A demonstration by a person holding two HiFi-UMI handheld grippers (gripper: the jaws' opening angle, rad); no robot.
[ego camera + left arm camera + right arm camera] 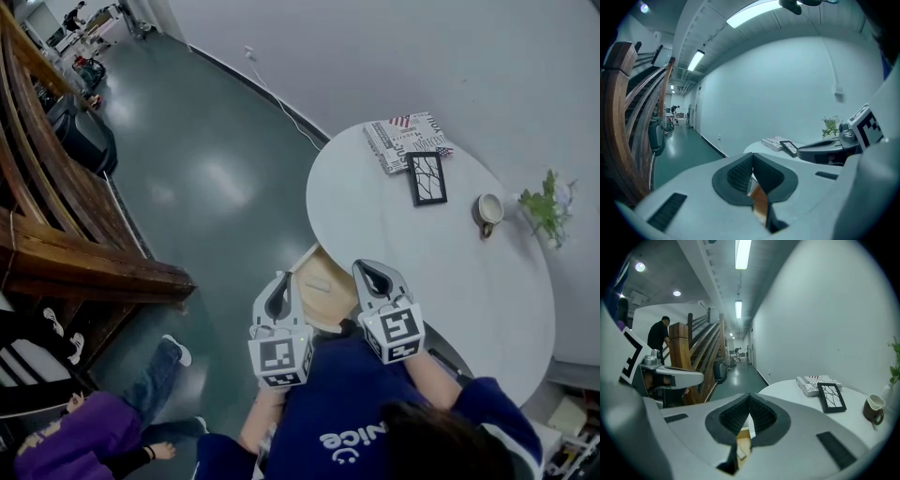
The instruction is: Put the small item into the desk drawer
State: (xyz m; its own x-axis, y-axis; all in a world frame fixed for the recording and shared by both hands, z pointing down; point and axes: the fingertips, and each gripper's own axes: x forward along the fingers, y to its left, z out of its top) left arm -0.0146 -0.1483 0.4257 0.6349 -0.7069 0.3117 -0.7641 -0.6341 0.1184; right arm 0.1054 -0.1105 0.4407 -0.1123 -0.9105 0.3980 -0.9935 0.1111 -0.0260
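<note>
Under the near-left rim of the round white table (394, 234), a light wooden drawer (330, 305) stands pulled out. A small pale flat item (319, 284) lies on its floor. My left gripper (278, 279) hangs at the drawer's left edge, its jaws shut and empty (751, 159). My right gripper (367, 266) is over the drawer's right side by the table edge, also shut on nothing (749, 401). Through the slit under its pads, the drawer wood and the small item (741, 452) show below.
On the table's far side lie a stack of magazines (405, 139), a black picture frame (427, 177), a mug (488, 213) and a small plant (547, 206). A wooden staircase (56, 216) runs along the left. A person in purple (84, 436) sits at lower left.
</note>
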